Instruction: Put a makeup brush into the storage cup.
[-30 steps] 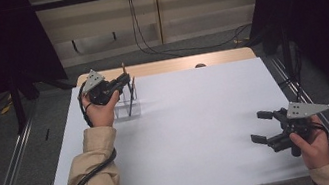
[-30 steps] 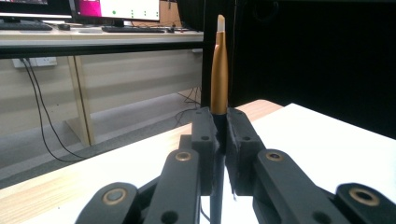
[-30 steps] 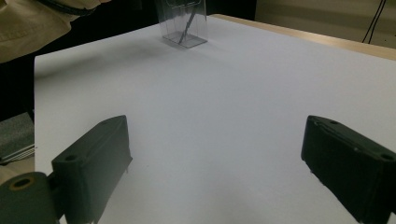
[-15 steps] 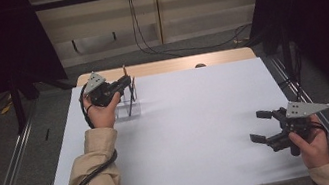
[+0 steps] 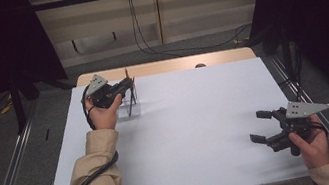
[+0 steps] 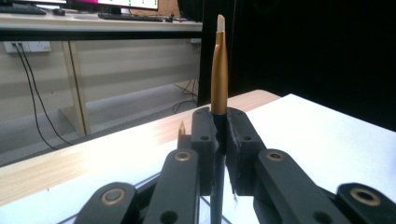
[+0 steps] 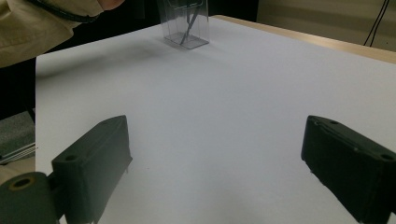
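At the far left corner of the white bench (image 5: 199,132) stood a clear holder (image 5: 130,104) with a dark pen leaning inside it. The left claw (image 5: 126,84) hovered directly above the holder, clenched on an upright gold-and-black brush (image 6: 219,74). The right claw (image 5: 260,126) rested well apart from the holder, released, its jaws spread wide.

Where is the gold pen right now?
The gold pen stands upright, pinched in the left tool, over the clear holder at the table's far left in the high view.
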